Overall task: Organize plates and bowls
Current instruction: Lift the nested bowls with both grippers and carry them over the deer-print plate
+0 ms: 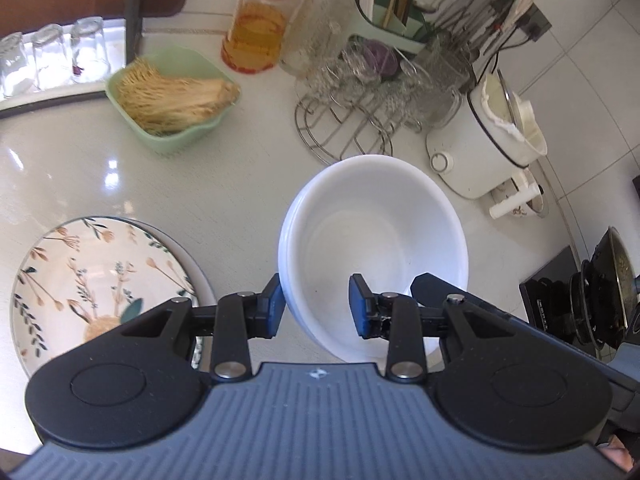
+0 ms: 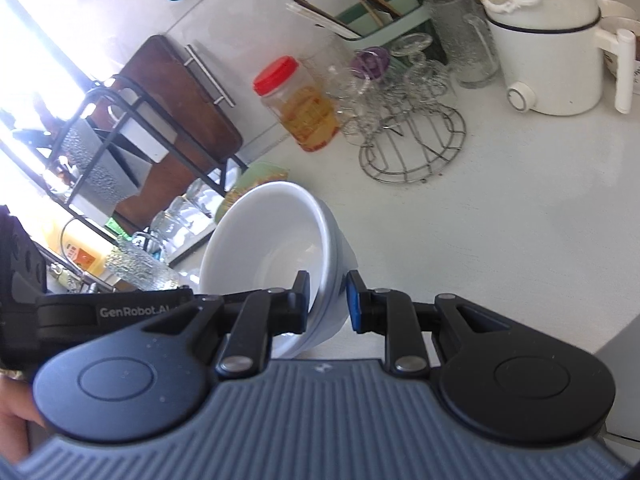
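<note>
left wrist view. nearest the lens, the left claw fills the lower frame, its blue pads either side of the near rim of the white bowls. two bowls look nested, going by the doubled rim at the left edge. one pad presses the outer wall, the other sits inside; clamped on the rim. at lower right of the bowls the right claw shows as a dark finger over the opposite rim. floral plate lies flat on the pale surface at lower left, apart from the bowls. green dish with a straw-coloured bundle at upper left. red-lidded jar top centre. wire rack with glassware right of it, white electric pot at the right edge. upturned glasses far upper left.

right wrist view. right claw nearest, lower centre, pads pinching the wall of the white bowls, one pad inside and one outside; clamped. the bowls tilt, mouth toward the left of the frame, base off the surface. left claw body at lower left; its tips are not visible here. red-lidded jar mid-frame, wire rack to its right, white electric pot upper right. a person's hand at the lower left edge.
</note>
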`<action>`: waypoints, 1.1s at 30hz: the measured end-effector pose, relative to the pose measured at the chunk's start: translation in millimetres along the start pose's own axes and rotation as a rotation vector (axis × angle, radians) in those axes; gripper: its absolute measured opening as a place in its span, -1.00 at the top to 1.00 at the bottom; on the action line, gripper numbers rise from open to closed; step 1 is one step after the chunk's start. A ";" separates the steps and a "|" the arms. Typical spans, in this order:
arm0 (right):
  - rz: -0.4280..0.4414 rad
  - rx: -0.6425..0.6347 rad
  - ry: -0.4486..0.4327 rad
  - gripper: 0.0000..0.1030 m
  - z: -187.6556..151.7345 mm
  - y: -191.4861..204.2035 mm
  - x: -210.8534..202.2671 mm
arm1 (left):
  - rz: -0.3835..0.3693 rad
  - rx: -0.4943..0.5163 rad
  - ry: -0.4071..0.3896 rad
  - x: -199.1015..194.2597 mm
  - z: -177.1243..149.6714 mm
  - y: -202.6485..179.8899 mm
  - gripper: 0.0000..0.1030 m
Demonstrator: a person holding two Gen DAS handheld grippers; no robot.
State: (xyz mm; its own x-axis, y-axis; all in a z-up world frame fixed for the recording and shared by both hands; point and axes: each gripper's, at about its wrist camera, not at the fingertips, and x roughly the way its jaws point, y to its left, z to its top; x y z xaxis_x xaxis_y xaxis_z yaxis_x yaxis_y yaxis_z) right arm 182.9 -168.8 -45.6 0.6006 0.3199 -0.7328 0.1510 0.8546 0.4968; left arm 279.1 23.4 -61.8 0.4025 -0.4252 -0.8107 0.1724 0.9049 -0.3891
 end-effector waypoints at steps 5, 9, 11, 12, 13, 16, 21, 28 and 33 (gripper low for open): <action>0.024 -0.019 -0.018 0.54 -0.6 19.7 2.3 | 0.009 -0.019 -0.049 -22.5 6.0 14.1 0.27; 0.048 -0.046 -0.021 0.55 0.6 38.1 7.1 | 0.014 -0.041 -0.087 -40.7 9.0 29.0 0.27; 0.057 -0.057 -0.019 0.55 -0.1 48.2 11.1 | 0.018 -0.052 -0.105 -48.8 9.3 37.9 0.27; 0.061 -0.064 -0.017 0.55 -0.7 52.7 13.9 | 0.019 -0.058 -0.111 -52.3 9.2 42.9 0.27; 0.063 -0.070 -0.013 0.55 -1.6 57.1 16.4 | 0.022 -0.062 -0.115 -55.3 8.4 47.6 0.27; 0.077 -0.074 0.003 0.54 -5.7 68.5 25.3 | 0.035 -0.084 -0.123 -62.4 4.7 63.4 0.27; 0.081 -0.090 0.056 0.55 -18.4 85.1 45.7 | 0.061 -0.128 -0.101 -60.6 -3.3 92.8 0.27; 0.062 -0.109 0.163 0.55 -38.6 97.7 80.8 | 0.092 -0.180 -0.043 -43.9 -18.2 134.2 0.27; 0.046 -0.139 0.230 0.54 -55.1 106.5 103.9 | 0.111 -0.204 -0.019 -34.1 -30.6 160.1 0.27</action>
State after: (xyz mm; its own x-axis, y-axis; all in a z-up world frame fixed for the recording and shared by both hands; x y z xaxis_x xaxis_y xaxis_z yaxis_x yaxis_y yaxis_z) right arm 218.1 -22.1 -94.5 0.4077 0.4309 -0.8051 0.0084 0.8799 0.4752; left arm 265.5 182.3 -109.8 0.4258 -0.3208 -0.8460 -0.0587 0.9233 -0.3796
